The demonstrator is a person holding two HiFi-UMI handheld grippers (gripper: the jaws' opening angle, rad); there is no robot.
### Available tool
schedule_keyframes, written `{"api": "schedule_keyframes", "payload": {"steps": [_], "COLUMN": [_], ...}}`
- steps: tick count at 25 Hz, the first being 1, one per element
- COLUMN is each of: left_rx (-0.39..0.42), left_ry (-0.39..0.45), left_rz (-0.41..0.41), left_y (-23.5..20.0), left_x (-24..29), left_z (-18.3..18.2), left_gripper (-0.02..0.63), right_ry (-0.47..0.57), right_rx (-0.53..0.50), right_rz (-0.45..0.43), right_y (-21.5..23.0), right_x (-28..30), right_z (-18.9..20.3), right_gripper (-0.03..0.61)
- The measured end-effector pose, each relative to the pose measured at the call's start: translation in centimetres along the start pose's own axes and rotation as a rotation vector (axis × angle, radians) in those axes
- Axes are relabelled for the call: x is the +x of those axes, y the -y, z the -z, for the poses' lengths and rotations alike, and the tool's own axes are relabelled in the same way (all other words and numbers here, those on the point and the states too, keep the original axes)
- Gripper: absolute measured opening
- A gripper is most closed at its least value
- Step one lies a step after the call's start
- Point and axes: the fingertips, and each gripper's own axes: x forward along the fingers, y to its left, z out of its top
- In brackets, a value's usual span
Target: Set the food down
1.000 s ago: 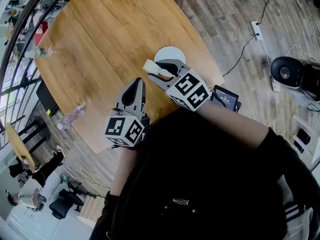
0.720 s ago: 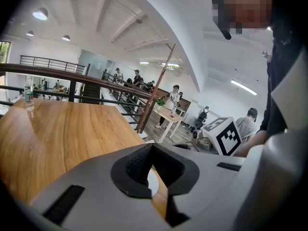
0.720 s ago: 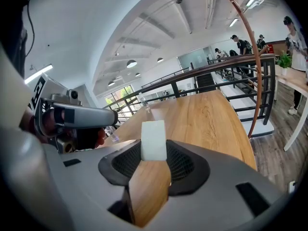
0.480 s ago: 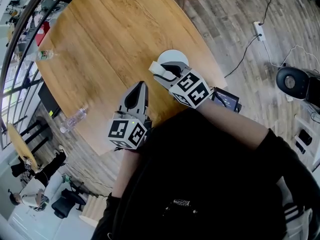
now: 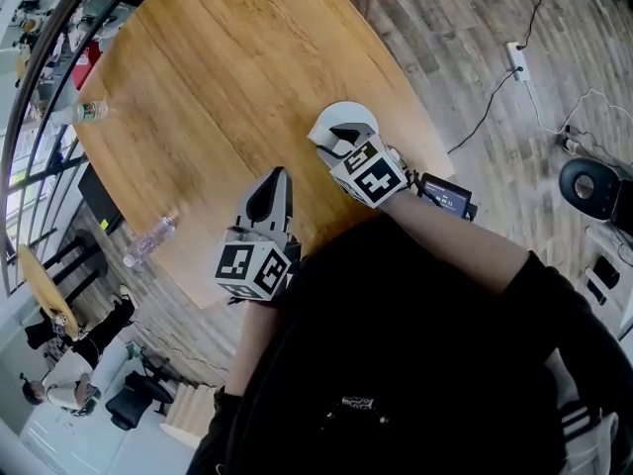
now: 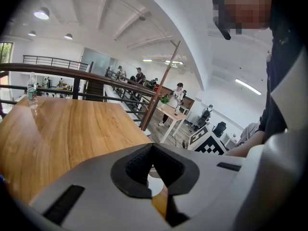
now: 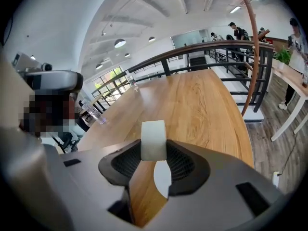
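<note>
Head view: the right gripper (image 5: pixel 332 139) reaches out over a round white plate (image 5: pixel 348 115) near the edge of the wooden table (image 5: pixel 227 67), and a pale piece of food (image 5: pixel 320 138) shows at its tip. The left gripper (image 5: pixel 277 178) lies just beside it, nearer the person, and points across the bare wood with its tip short of the plate. From this view I cannot tell whether the food touches the plate.

Left gripper view: the left gripper (image 6: pixel 151 147) has its two dark pads (image 6: pixel 138 163) meeting at the front, with nothing between them. Through the small gap behind the pads, a bit of the plate (image 6: pixel 155 186) and the table (image 6: pixel 67 129) show. The marker cube of the right gripper (image 6: pixel 210 143) sits off to the side.

Right gripper view: the right gripper (image 7: pixel 154 151) is clamped on the food (image 7: pixel 153 134), a white, rounded block pinched upright between the ribbed pads (image 7: pixel 182 163) and standing out above them. The jaws stand fairly wide around it. Beneath the block, between the jaws, part of the plate (image 7: pixel 162 178) is visible, with the table (image 7: pixel 202 105) stretching beyond.
</note>
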Motion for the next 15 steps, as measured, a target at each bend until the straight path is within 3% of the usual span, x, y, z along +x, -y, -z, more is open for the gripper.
{"api": "schedule_keyframes", "payload": {"steps": [15], "left_rx": [-0.002], "left_ry": [-0.059], "left_rz": [0.000], "left_y": [-0.7], "left_x": [1.3], "left_z": [1.6], "left_gripper": [0.005], "right_ry": [-0.134], "right_rx": [0.024], "right_rz": [0.013], "right_y": [1.2], "right_x": [2.4], "right_z": [3.1], "right_gripper": [0.172]}}
